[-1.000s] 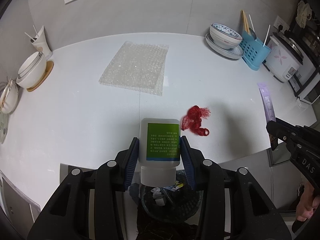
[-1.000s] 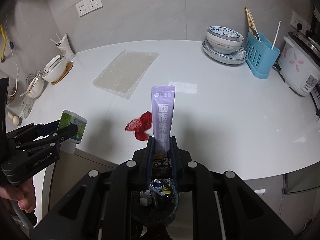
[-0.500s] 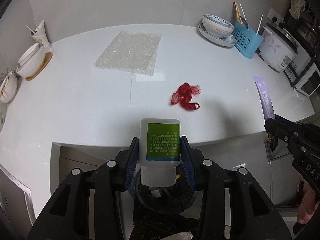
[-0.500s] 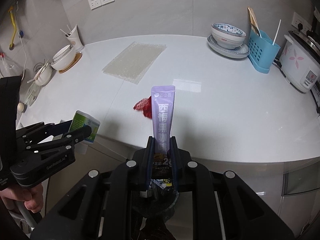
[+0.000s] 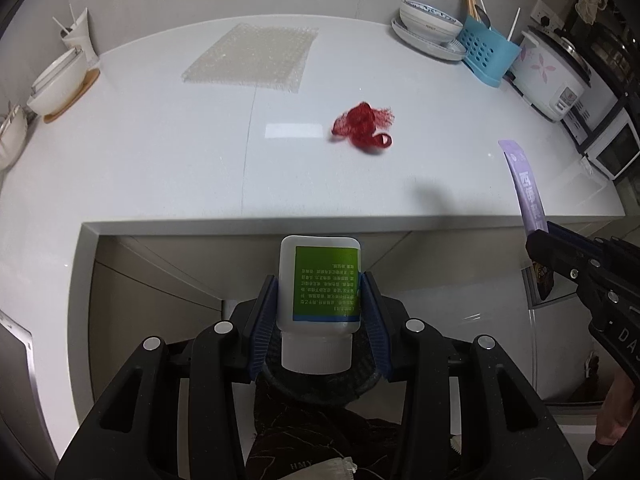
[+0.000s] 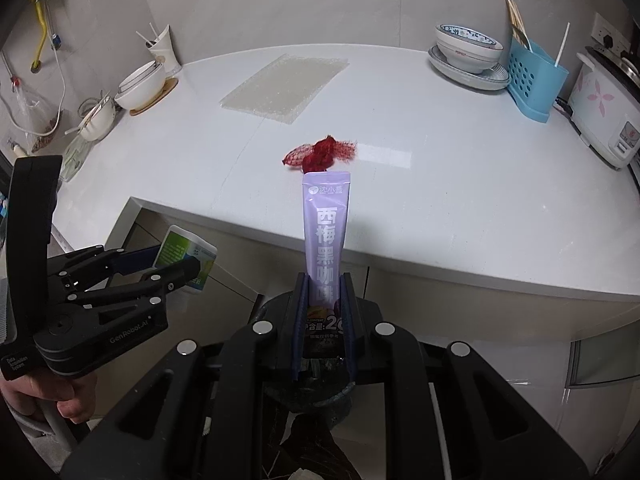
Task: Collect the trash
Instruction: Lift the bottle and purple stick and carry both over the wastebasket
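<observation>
Left fingers (image 5: pixel 320 300) clamp bottle (image 5: pixel 319 280), right (image 6: pixel 322 312) clamp sachet (image 6: pixel 325 232), above bin (image 5: pixel 320 380); net (image 5: pixel 362 122), wrap (image 5: pixel 250 56) remain on desk (image 5: pixel 160 160).

We see the red mesh net scrap (image 5: pixel 362 127) on the white bench (image 5: pixel 160 152), the clear bubble-wrap sheet (image 5: pixel 250 58) behind it to its left, the blue perforated plastic caddy (image 5: pixel 486 56) behind it to its right.

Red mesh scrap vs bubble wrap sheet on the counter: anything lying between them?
Nothing. In both wrist views the white counter between the red mesh scrap and the bubble wrap sheet is bare; only a seam line and a light reflection show there.
</observation>
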Motion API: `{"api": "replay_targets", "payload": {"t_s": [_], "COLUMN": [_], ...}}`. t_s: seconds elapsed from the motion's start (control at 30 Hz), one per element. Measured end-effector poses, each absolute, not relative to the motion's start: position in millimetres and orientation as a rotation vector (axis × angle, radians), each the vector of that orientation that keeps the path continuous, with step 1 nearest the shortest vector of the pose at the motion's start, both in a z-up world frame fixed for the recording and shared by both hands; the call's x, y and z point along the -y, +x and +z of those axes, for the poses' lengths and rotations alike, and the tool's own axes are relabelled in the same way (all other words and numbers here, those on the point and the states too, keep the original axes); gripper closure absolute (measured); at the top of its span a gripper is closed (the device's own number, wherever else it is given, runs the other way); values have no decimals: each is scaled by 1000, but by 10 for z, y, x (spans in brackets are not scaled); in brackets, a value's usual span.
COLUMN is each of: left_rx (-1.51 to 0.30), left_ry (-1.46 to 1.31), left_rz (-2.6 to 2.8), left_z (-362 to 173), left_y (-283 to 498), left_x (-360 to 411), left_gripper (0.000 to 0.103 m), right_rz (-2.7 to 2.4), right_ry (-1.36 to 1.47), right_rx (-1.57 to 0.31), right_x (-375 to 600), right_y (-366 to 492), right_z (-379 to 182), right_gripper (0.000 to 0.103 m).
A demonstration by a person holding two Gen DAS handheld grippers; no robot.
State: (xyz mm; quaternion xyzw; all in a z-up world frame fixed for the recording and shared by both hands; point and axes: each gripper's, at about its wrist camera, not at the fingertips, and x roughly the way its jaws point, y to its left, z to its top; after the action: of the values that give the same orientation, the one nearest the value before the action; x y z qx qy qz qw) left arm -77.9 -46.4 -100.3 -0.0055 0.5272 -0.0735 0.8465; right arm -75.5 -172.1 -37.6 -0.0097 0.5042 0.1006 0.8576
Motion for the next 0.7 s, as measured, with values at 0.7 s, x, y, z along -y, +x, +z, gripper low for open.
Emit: {"api": "replay_targets", "payload": {"t_s": [0.7], "left_rx": [-1171], "left_ry": [-49], "left_rz": [-140], "left_z": [-1836], "left_y": [-976], "left_x": [293], "left_gripper": [62], "right_rz": [288], "right_ry": [-48], "right_rx": [-1206], "right_x": [1464], "right_y": [-1027], "right_z": [-1352], "right_gripper": [88]}}
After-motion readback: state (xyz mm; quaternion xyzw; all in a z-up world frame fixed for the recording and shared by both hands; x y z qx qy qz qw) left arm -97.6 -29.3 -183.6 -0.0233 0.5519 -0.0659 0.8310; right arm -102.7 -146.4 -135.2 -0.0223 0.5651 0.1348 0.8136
